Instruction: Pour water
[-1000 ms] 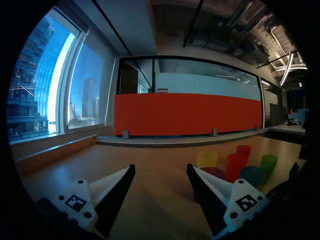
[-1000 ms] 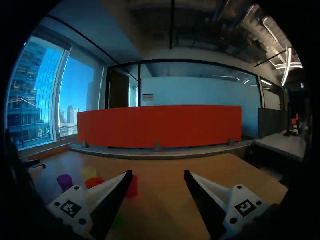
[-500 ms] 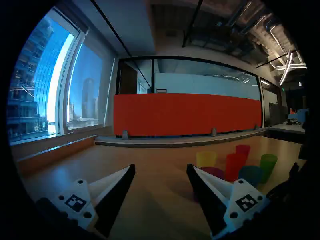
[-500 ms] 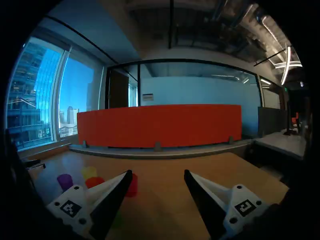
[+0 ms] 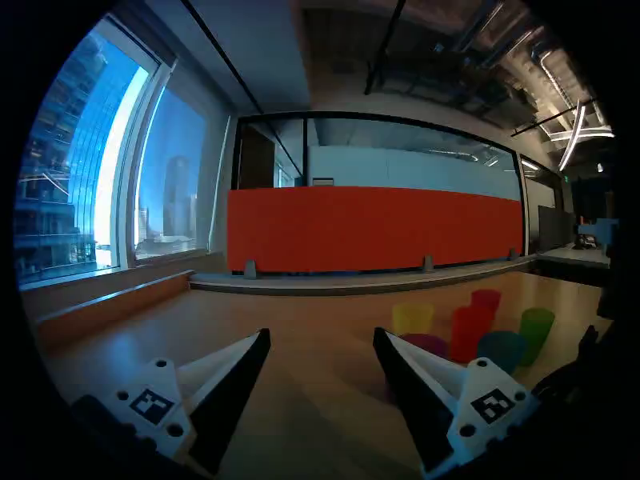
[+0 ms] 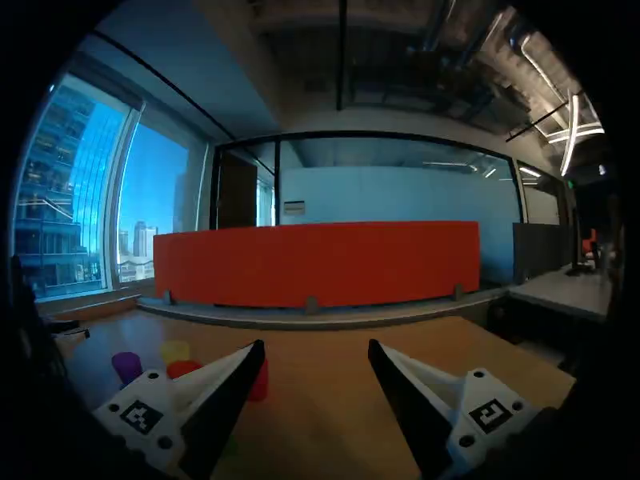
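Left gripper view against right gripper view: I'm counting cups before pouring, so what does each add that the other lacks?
Left gripper view adds a green cup and a teal cup, seen past the left gripper with open jaws. Right gripper view adds the right gripper, jaws open too. Both share a yellow cup, a purple cup, the wooden table and the orange divider.

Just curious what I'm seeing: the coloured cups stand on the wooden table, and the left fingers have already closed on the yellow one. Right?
Not quite. The left gripper view shows the left gripper open, nothing between its fingers; the yellow cup stands untouched on the wooden table among the other coloured cups.
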